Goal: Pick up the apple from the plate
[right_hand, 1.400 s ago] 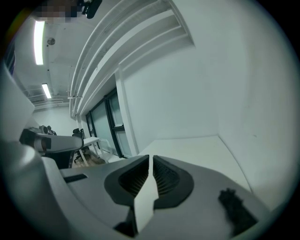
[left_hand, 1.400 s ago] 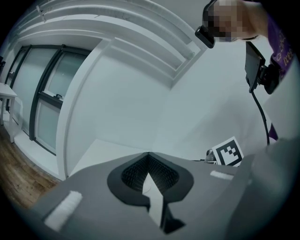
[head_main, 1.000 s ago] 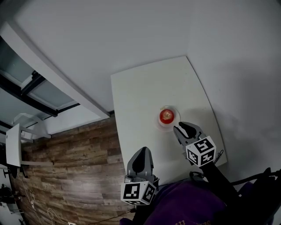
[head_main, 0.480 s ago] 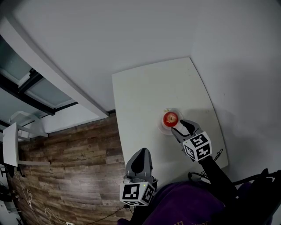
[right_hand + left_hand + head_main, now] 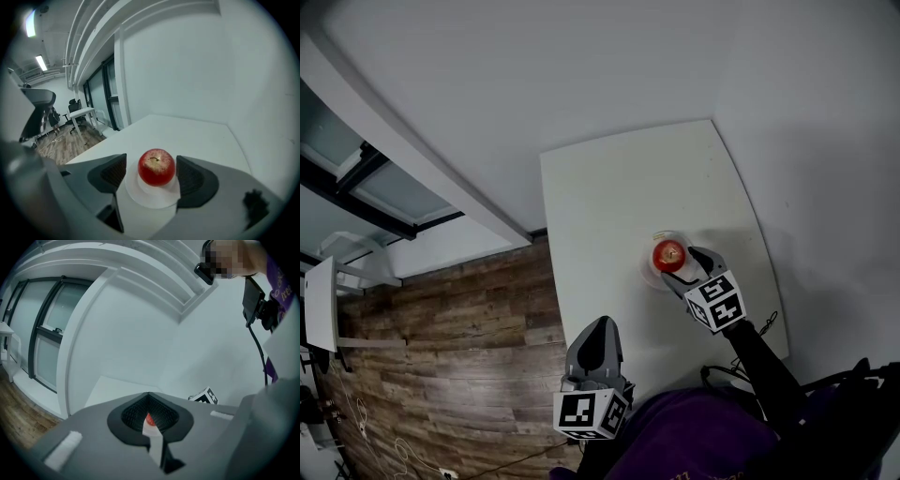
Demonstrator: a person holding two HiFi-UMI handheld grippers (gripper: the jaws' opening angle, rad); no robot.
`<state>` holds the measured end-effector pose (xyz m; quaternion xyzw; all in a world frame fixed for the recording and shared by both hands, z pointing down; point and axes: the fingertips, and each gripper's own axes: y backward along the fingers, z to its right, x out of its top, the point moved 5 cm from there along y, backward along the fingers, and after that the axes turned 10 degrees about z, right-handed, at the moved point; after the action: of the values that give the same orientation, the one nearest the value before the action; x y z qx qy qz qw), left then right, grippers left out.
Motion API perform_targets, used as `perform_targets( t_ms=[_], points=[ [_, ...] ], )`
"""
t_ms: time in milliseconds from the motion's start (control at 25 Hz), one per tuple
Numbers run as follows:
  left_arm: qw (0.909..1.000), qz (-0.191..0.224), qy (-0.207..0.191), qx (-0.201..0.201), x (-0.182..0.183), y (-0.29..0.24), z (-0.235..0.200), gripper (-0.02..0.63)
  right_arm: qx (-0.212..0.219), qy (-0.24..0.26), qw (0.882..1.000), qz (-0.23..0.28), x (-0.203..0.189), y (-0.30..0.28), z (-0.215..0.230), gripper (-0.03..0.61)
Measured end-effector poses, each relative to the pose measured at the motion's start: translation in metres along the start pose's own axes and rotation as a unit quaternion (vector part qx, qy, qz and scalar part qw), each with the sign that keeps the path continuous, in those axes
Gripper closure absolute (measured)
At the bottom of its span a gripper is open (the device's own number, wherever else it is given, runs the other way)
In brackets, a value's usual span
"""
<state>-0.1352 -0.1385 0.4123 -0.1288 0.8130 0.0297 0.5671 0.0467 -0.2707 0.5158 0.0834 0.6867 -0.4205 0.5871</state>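
A red apple [image 5: 668, 253] [image 5: 156, 167] stands stem up on a small white plate [image 5: 651, 274] [image 5: 151, 198] at the right of a white table [image 5: 609, 197]. My right gripper [image 5: 684, 264] [image 5: 153, 174] is down at the plate with its jaws opening. The apple sits between the two pads, and a narrow gap shows on each side of it. My left gripper [image 5: 598, 343] [image 5: 150, 416] hovers near the table's front left corner, over the wooden floor, shut and holding nothing. A sliver of the apple [image 5: 149, 418] shows past its closed tips.
The table stands against a white wall [image 5: 534, 75] at the back and right. A wooden floor [image 5: 459, 356] lies to the left, below a window sill [image 5: 412, 159]. The right gripper view shows an office area with a desk [image 5: 82, 112] and chairs far left.
My right gripper has come forward and down from short of the plate until its jaws stand either side of the apple, spreading wider. The left gripper has barely shifted.
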Motion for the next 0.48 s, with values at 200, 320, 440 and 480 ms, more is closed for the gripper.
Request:
perform_targets(
  t_ms=[200,320,440,480],
  points=[
    [1.0,-0.003,-0.001,0.002,-0.001,-0.003,-0.005,0.607,0.003,0.005,1.0,-0.012,-0.004,-0.012,0.005,0.24],
    [1.0,-0.005,-0.001,0.005,-0.003,-0.004,-0.006,0.607,0.006,0.009,1.0,-0.018,-0.007,-0.018,0.008,0.232],
    [0.9999,-0.008,-0.002,0.007,-0.004,-0.006,-0.006,0.607,0.011,0.012,1.0,-0.024,-0.011,-0.024,0.01,0.225],
    [0.9999,-0.008,-0.002,0.008,-0.004,-0.006,-0.006,0.607,0.013,0.012,1.0,-0.026,-0.012,-0.025,0.01,0.225]
  ],
)
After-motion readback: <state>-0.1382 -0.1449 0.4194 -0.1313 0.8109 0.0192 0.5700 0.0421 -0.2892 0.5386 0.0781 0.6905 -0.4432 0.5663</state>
